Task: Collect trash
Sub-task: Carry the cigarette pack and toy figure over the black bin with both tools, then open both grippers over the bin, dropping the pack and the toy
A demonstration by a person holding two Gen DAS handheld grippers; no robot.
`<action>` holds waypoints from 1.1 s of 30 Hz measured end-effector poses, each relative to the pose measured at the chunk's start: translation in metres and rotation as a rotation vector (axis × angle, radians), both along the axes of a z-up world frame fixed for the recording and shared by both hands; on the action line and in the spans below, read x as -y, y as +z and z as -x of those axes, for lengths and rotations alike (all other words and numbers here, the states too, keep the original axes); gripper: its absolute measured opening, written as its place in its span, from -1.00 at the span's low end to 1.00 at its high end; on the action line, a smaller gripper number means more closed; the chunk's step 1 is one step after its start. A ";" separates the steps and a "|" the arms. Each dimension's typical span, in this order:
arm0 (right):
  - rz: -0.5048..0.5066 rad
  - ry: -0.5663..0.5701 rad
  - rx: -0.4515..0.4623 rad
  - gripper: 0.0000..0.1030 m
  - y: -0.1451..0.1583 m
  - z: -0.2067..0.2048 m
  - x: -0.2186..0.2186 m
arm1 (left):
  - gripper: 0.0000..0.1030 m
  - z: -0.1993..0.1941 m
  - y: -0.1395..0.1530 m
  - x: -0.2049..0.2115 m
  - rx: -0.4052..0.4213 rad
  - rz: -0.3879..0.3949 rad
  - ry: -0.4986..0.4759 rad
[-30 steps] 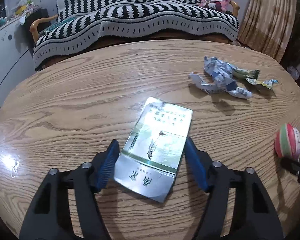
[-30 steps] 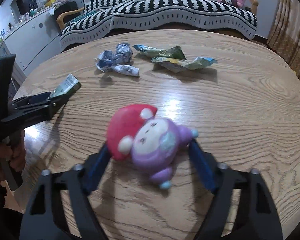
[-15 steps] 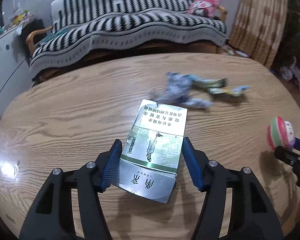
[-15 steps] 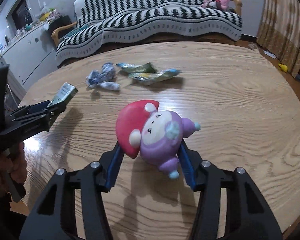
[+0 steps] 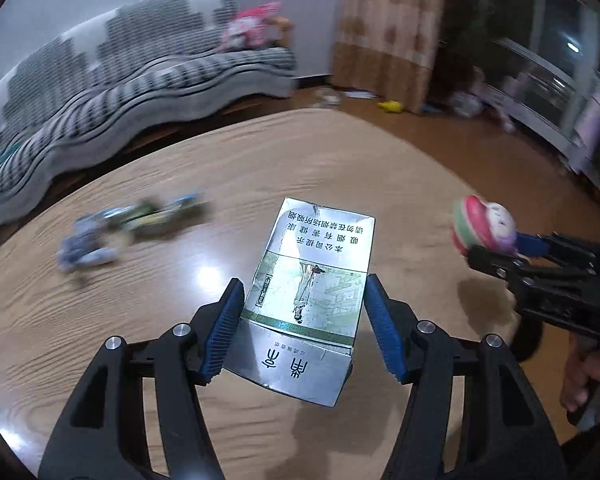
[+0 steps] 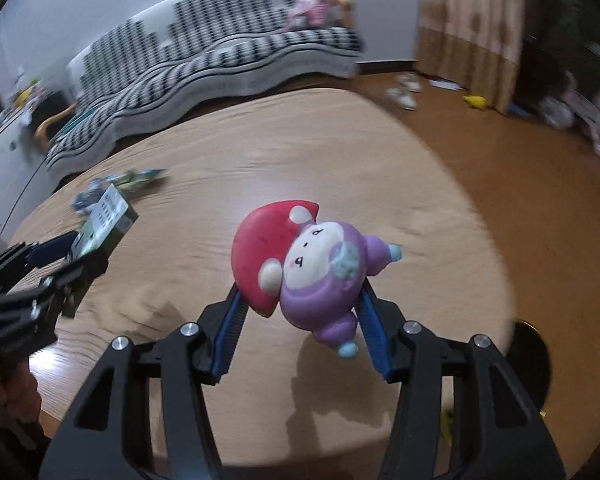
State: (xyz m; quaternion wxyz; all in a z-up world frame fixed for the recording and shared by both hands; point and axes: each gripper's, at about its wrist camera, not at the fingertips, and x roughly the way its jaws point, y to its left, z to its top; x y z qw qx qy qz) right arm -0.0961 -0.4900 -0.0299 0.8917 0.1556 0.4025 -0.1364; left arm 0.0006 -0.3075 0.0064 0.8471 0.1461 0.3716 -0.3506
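Observation:
A flattened silver and green cigarette pack (image 5: 316,264) hangs above the wooden table (image 5: 260,160), and my left gripper (image 5: 303,282) is shut on its sides. A squishy toy (image 6: 300,256) with a red cap and purple body is off the table, with my right gripper (image 6: 300,292) shut on it. In the left wrist view the toy (image 5: 482,226) and right gripper (image 5: 500,248) sit at the right, held by a hand (image 5: 588,380). In the right wrist view the pack (image 6: 108,210) is at the left. Crumpled wrappers (image 5: 84,248) and green wrappers (image 5: 156,214) lie blurred on the table's far left.
A sofa (image 5: 120,80) with a striped black and white cover stands behind the table. A curtain (image 5: 388,32) and scattered items on the brown floor (image 6: 500,140) are at the right. A dark round object (image 6: 528,356) shows past the table's near right edge.
Both grippers rose and swung right across the table, so the wrappers slid to the left of view. The right gripper closed on the toy and lifted it.

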 end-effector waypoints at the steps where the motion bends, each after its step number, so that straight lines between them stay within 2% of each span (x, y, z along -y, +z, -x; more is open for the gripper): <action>1: -0.002 -0.024 -0.003 0.03 -0.002 0.012 0.012 | 0.17 0.013 -0.001 0.017 -0.002 0.000 -0.034; 8: -0.021 -0.227 -0.025 0.04 -0.014 0.111 0.106 | 0.17 0.080 -0.006 0.111 -0.037 0.033 -0.209; 13: -0.032 -0.345 -0.074 0.04 -0.032 0.165 0.150 | 0.17 0.123 -0.016 0.166 -0.079 0.049 -0.310; 17: -0.064 -0.396 -0.126 0.05 -0.052 0.197 0.175 | 0.17 0.149 -0.027 0.194 -0.081 0.027 -0.363; 22: -0.096 -0.416 -0.165 0.05 -0.069 0.218 0.188 | 0.17 0.160 -0.038 0.214 -0.091 0.005 -0.392; 33: -0.095 -0.412 -0.175 0.08 -0.072 0.208 0.193 | 0.17 0.158 -0.041 0.230 -0.105 0.007 -0.398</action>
